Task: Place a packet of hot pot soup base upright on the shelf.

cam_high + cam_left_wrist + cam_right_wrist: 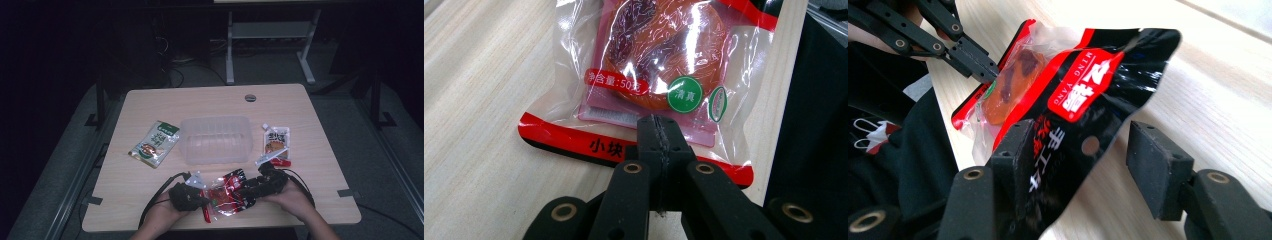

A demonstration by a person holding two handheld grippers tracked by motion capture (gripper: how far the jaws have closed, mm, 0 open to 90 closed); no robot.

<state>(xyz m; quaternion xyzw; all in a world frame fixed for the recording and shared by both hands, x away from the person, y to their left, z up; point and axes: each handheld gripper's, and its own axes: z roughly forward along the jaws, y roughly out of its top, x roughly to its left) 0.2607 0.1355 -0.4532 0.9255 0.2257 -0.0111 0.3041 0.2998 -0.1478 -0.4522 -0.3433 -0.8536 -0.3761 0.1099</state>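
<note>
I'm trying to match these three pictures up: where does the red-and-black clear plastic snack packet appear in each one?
High view: the red-and-black clear plastic snack packet lies at the table's near edge, between both grippers.
Left gripper view: the packet fills the upper middle, its bottom seam pinched by the shut left gripper.
Right gripper view: the packet crosses the middle, above the open right gripper.
Shared landmark: the pale wooden table.

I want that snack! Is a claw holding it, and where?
Yes. The left claw pinches the red snack packet by its bottom sealed edge. The right claw stands open around the black top end.
</note>
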